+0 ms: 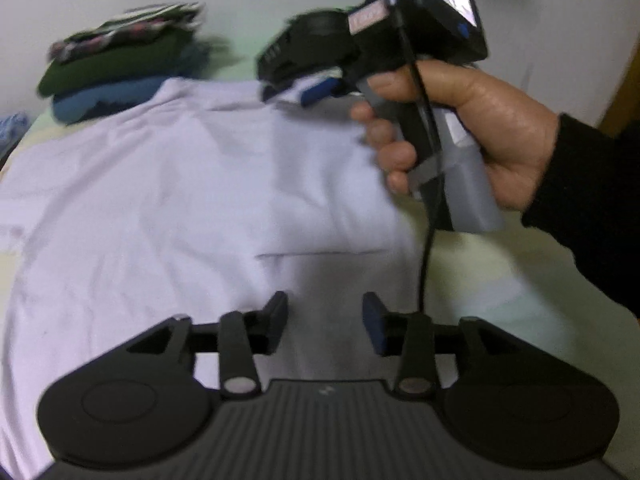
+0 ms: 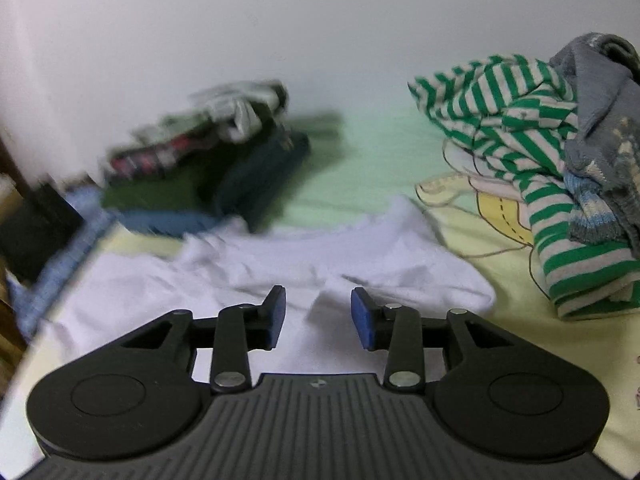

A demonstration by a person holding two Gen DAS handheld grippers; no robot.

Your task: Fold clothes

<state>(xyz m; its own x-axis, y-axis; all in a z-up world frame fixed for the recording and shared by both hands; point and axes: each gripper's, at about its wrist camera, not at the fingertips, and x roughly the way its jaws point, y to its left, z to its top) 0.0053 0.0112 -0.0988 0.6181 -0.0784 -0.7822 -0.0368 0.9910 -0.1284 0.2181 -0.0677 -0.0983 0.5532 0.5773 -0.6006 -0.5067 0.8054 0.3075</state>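
Both tools (image 1: 324, 322) (image 2: 319, 316) gape over white shirt (image 1: 160, 200).

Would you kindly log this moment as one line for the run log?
stage: fold pending | left tool: open, over white shirt | right tool: open, near its collar | folded stack: behind shirt
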